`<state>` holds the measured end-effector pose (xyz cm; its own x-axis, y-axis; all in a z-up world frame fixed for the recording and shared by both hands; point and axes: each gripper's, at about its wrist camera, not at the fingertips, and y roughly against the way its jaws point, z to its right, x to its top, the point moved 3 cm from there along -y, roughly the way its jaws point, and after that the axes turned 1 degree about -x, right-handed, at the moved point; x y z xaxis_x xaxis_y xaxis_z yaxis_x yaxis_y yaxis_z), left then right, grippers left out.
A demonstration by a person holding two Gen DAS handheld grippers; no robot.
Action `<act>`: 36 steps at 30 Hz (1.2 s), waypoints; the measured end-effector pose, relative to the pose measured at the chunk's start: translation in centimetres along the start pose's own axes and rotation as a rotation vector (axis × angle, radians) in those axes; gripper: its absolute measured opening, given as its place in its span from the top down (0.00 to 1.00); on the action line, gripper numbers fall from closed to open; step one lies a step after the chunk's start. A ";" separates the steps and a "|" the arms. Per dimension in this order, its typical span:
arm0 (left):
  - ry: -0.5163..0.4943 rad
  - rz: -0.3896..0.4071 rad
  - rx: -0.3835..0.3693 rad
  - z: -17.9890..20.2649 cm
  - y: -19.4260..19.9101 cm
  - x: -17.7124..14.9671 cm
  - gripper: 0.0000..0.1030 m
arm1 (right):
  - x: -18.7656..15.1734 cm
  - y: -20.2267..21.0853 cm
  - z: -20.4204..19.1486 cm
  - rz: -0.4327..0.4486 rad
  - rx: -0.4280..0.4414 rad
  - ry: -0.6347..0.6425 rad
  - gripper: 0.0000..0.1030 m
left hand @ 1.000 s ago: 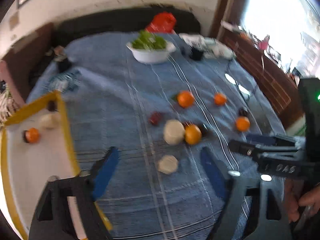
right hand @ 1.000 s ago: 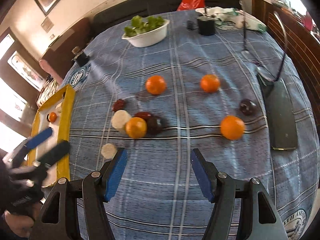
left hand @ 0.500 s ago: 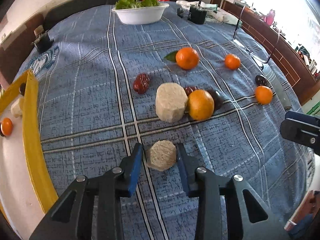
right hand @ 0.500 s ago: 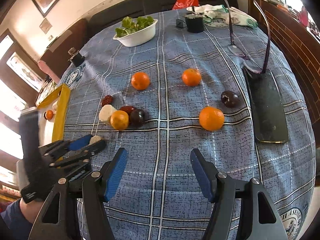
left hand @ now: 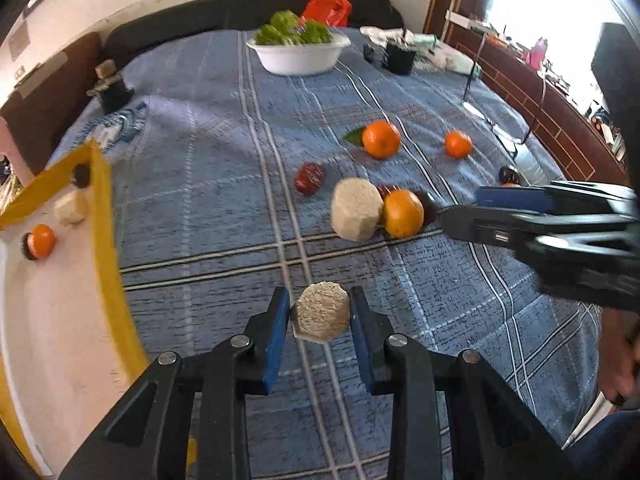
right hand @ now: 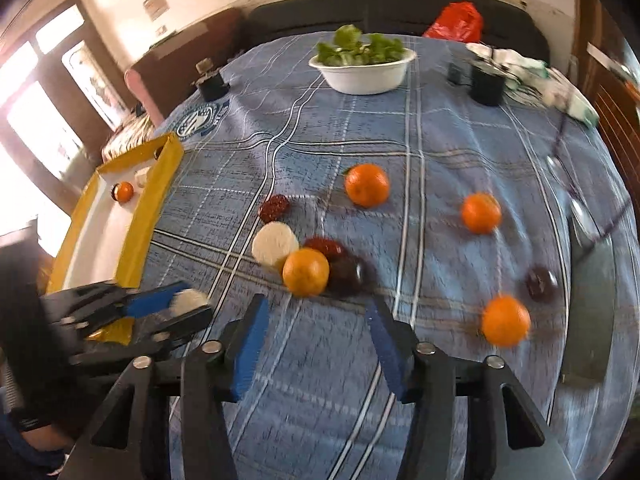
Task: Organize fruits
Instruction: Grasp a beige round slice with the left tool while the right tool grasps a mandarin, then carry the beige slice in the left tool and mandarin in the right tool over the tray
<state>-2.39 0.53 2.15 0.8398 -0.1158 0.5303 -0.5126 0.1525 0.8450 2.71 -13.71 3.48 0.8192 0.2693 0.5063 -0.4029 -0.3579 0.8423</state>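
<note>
My left gripper [left hand: 320, 316] is shut on a small pale peeled fruit piece [left hand: 320, 313] and holds it just above the blue checked cloth; it also shows in the right wrist view [right hand: 188, 300]. A yellow-rimmed white tray [left hand: 104, 216] at the left holds a small orange [left hand: 42, 240], a pale piece [left hand: 72, 209] and a dark fruit [left hand: 82, 175]. My right gripper [right hand: 316, 320] is open and empty, close in front of an orange [right hand: 306, 272], a large pale piece [right hand: 275, 243], a red date [right hand: 325, 246] and a dark plum [right hand: 346, 274].
More oranges [right hand: 367, 185] [right hand: 481, 213] [right hand: 506, 320], a red date [right hand: 274, 207] and a plum [right hand: 541, 283] lie on the cloth. A white bowl of greens [right hand: 366, 74] and a black cup [right hand: 486, 85] stand at the back. A dark phone [right hand: 588, 300] lies at the right.
My left gripper has closed on the small pale piece and lifted it a little. My right gripper has moved forward toward the orange cluster, still open.
</note>
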 end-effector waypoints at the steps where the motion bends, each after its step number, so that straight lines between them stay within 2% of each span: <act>1: 0.007 0.008 0.003 -0.2 0.4 0.0 0.72 | 0.4 -0.5 -0.4 -0.004 -0.003 0.030 0.51; 9: 0.069 0.047 0.037 -2.5 2.8 0.1 0.72 | 1.1 -3.7 -2.1 -0.042 -0.056 0.197 0.53; 12: 0.082 0.043 0.043 -3.0 2.8 0.0 0.72 | 0.9 -4.0 -2.9 -0.031 -0.108 0.285 0.60; 14: 0.085 0.044 0.049 -3.2 2.8 0.0 0.72 | 0.8 -3.9 -3.1 -0.031 -0.096 0.291 0.69; 17: 0.086 0.050 0.052 -3.3 2.9 0.3 0.72 | 0.9 -3.6 -2.8 -0.026 -0.102 0.269 0.69; 23: 0.074 0.052 0.057 -3.2 2.7 0.7 0.72 | 1.0 -2.0 -1.1 -0.023 0.012 0.105 0.69; 27: 0.071 0.071 0.093 -3.5 3.2 1.2 0.72 | 0.9 -0.7 -1.2 -0.015 0.092 0.029 0.69; 36: 0.094 0.159 0.224 -6.2 6.5 2.5 0.72 | 0.2 1.9 -4.8 0.004 0.163 0.057 0.69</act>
<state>-2.48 7.26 8.51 0.7535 -0.0145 0.6572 -0.6568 -0.0601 0.7517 0.16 -10.03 6.11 0.7911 0.3162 0.5236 -0.3313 -0.4980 0.8014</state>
